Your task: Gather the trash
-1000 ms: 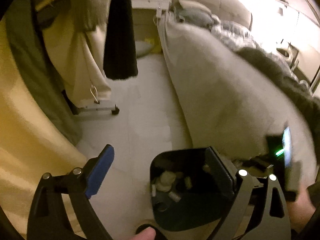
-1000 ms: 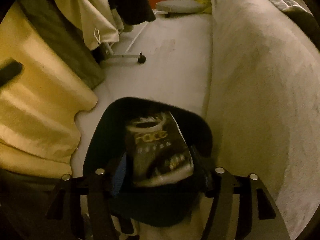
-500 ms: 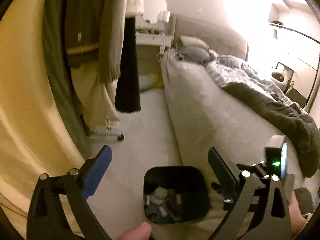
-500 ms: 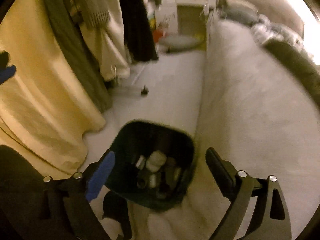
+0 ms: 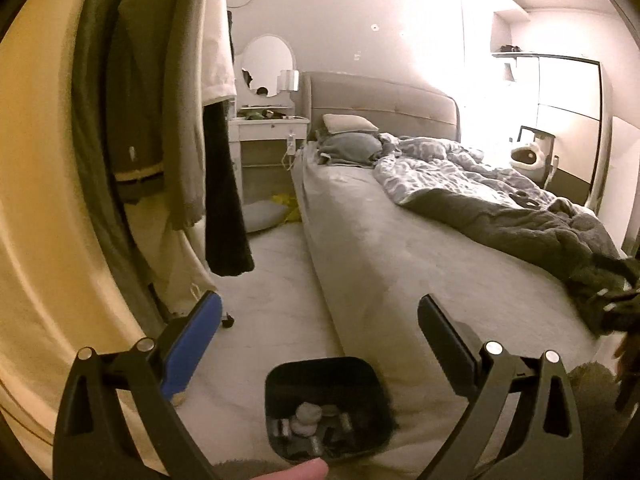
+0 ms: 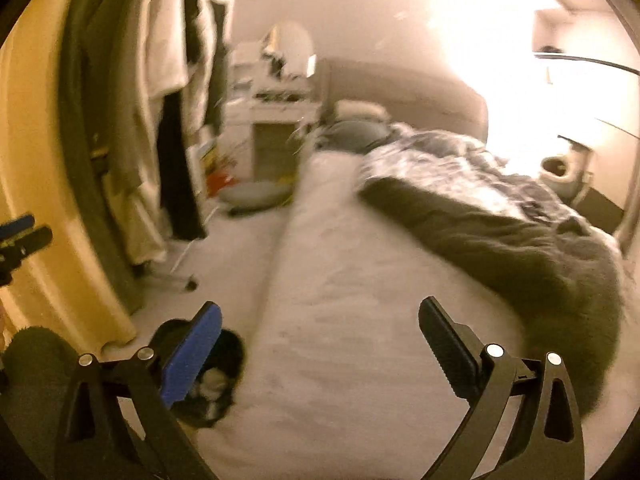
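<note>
A black trash bin (image 5: 326, 408) stands on the floor beside the bed, with several pieces of trash (image 5: 308, 416) in it. My left gripper (image 5: 320, 340) is open and empty, raised above the bin. My right gripper (image 6: 320, 344) is open and empty, over the bed's near edge; the bin (image 6: 208, 372) lies low left in its blurred view, partly behind the blue finger pad (image 6: 192, 356). The left gripper (image 6: 20, 236) shows at the far left of the right wrist view.
A grey bed (image 5: 420, 264) with rumpled blankets (image 5: 500, 208) fills the right. Hanging clothes (image 5: 180, 120) and a yellow curtain (image 5: 40, 240) line the left. A white vanity with mirror (image 5: 268, 120) stands at the back. A cushion (image 5: 264, 214) lies on the floor strip.
My right gripper let a dark packet drop into the bin and opened. Both grippers have risen and tilted up, so the bin has slid low and the room shows.
</note>
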Motion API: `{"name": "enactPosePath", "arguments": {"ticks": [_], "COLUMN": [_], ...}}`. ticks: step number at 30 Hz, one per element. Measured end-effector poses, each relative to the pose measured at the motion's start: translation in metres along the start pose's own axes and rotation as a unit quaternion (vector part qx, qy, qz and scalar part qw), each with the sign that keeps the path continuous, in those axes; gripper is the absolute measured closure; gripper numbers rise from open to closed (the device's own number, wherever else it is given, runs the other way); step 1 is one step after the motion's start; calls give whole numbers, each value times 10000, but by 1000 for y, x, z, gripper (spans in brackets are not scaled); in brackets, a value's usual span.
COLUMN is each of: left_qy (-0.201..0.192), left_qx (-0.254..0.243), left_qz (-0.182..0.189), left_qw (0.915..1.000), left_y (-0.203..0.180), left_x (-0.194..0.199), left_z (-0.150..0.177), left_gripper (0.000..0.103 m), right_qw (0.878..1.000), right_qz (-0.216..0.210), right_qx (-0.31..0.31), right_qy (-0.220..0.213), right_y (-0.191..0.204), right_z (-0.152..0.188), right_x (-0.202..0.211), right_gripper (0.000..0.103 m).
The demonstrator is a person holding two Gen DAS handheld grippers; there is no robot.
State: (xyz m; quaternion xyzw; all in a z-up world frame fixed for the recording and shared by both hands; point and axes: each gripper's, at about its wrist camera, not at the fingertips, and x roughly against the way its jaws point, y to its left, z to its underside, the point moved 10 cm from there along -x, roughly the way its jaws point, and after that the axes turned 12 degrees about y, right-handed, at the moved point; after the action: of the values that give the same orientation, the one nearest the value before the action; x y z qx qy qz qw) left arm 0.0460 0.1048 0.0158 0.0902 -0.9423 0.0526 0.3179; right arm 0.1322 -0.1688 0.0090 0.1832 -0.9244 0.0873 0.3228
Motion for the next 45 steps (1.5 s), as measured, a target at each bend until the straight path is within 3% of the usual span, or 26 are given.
{"name": "enactPosePath", "arguments": {"ticks": [5, 7, 11, 21, 45], "left_qy": [-50, -82, -19, 70, 177], "left_qx": [-152, -93, 44, -186, -181], "left_qz": [-177, -90, 2, 53, 79], "left_qw": [9997, 9999, 10000, 9998, 9996], "left_y": [-9, -11, -15, -33, -34], "left_x": [-2, -1, -3, -10, -14], "left_z": [9, 13, 17, 22, 23], "left_gripper": [3, 3, 3, 3, 3], "right_qw": [9985, 9969, 9933, 9935, 9948], "right_qz": [167, 354, 204, -318, -460], "right_qx": [-463, -657, -1085, -982, -823], "right_qy": [-239, -262, -355, -477, -392], "right_y": [-54, -79, -101, -107, -95], "right_z": [33, 50, 60, 71, 69], "right_x": [29, 36, 40, 47, 46], "right_gripper": [3, 3, 3, 3, 3]}}
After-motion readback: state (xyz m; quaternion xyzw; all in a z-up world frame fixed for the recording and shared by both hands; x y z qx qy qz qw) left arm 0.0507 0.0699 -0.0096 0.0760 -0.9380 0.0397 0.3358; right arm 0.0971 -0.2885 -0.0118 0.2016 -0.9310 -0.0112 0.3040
